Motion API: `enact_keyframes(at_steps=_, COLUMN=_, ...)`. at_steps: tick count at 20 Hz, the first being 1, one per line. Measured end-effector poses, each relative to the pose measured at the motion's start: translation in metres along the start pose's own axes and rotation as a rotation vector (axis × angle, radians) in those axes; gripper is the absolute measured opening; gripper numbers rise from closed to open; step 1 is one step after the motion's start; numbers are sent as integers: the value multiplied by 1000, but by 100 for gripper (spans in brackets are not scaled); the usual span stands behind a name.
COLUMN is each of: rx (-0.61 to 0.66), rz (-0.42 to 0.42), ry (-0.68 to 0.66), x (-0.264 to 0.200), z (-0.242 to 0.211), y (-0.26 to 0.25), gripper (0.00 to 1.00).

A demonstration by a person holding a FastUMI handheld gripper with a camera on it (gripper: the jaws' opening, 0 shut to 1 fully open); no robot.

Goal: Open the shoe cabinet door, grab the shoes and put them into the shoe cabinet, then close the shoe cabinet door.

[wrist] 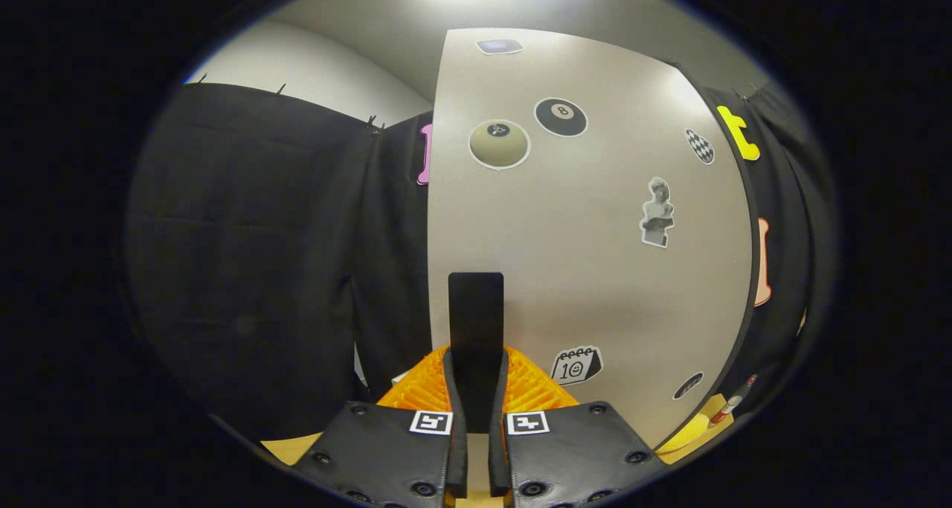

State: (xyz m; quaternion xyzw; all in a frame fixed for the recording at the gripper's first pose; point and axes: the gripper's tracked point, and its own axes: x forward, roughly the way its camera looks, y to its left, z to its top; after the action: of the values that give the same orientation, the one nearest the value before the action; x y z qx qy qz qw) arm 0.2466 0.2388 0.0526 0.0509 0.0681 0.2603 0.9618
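While gripper clamps door handle, cabinet door edge-on, ajar.

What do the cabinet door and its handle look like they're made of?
Cabinet door: smooth, matte pale-grey panel, likely laminated board or painted wood; soft glare, no grain, flat stickers clinging to it. Handle: flat matte black tab, probably plastic or coated metal; can't tell which. The gripper jaws are shut on it.

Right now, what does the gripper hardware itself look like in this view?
The gripper shows two broad, flat black housing plates with a matte, leathery look, fastened by round black screws along their edges. Each plate carries a small square black-and-white fiducial marker near its inner top corner. Two slim curved fingers run forward from between the plates. No cables or sleeve are visible.
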Motion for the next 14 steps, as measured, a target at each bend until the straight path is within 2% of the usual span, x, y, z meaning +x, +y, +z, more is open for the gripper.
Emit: enact_keyframes(at_steps=14, rx=25, rz=111, ry=36, x=-33, z=-3, y=-21, gripper=12)
